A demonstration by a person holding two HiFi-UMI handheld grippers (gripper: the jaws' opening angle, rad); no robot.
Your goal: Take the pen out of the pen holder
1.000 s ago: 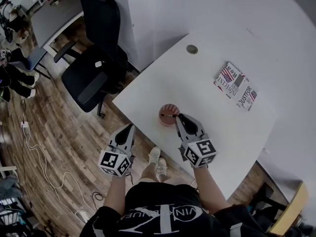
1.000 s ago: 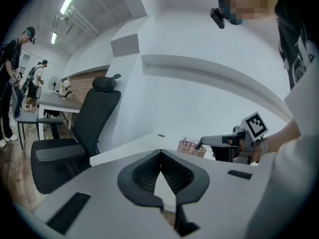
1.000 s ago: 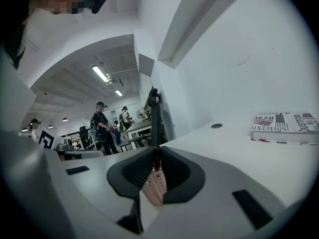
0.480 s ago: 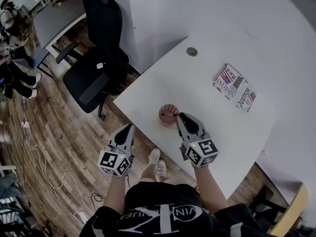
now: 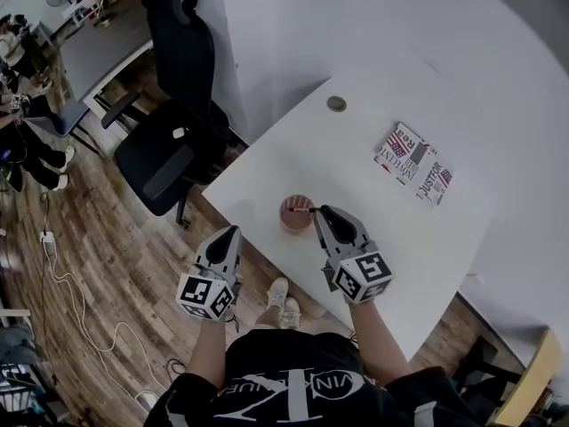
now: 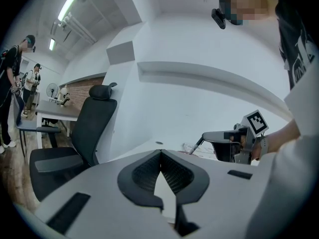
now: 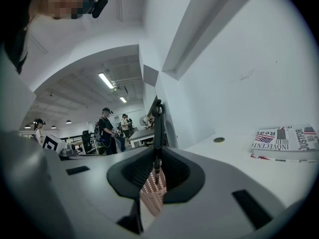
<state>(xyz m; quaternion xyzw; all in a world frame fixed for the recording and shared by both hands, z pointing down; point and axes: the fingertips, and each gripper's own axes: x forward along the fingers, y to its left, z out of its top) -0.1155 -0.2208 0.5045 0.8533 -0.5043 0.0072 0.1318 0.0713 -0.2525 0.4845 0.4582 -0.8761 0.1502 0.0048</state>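
A reddish mesh pen holder (image 5: 295, 214) stands near the front edge of the white table (image 5: 391, 238). My right gripper (image 5: 320, 212) is just right of it, shut on a dark pen (image 5: 302, 209) that points out over the holder's mouth. In the right gripper view the pen (image 7: 158, 126) stands upright between the jaws of the right gripper (image 7: 157, 153), with the holder (image 7: 152, 195) below it. My left gripper (image 5: 229, 236) hangs left of the table edge, over the floor. Its jaws meet at the tips with nothing between them in the left gripper view (image 6: 160, 153).
A printed booklet (image 5: 411, 163) lies at the table's far right, a round cable grommet (image 5: 336, 104) near the far corner. A black office chair (image 5: 169, 140) stands left of the table. The wall runs behind the table. A cable (image 5: 67, 283) trails on the wooden floor.
The right gripper has risen a little with the pen in it. The left gripper has stayed where it was.
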